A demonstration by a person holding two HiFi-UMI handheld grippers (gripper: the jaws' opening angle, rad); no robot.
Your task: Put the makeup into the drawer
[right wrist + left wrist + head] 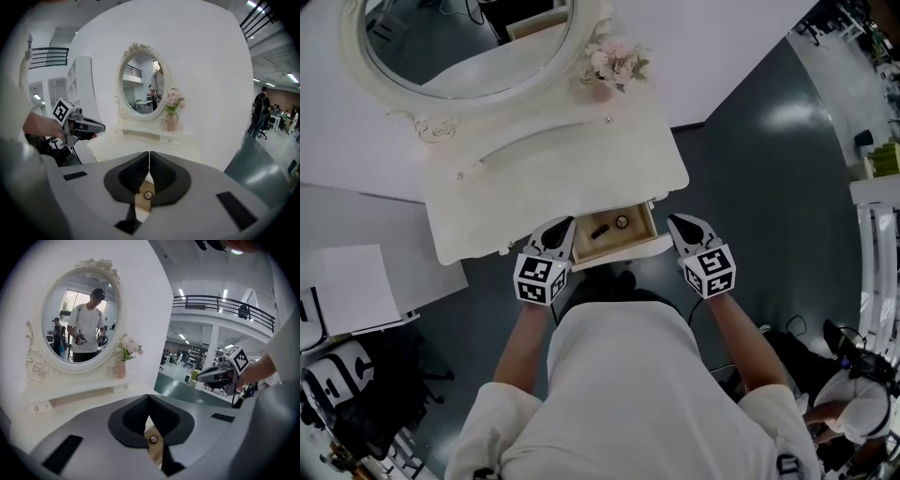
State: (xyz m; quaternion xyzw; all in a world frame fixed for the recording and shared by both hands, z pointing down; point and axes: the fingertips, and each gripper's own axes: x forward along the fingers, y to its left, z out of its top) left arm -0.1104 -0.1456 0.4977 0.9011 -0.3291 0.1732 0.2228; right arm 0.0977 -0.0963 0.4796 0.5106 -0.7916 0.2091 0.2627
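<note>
Evidently makeup (pixel 601 230) inside open drawer (pixel 619 251); left gripper (pixel 558 228), right gripper (pixel 684 225) both closed, empty; push front squarely toward far side.

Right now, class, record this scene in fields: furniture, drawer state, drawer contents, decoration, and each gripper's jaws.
Furniture: white dressing table with oval mirror
Drawer: wooden drawer, pulled open
Drawer contents: dark stick-shaped item and small round item
Decoration: pink flowers in a vase beside the mirror
Left gripper: jaws shut, empty, at the drawer's left end
Right gripper: jaws shut, empty, at the drawer's right end
</note>
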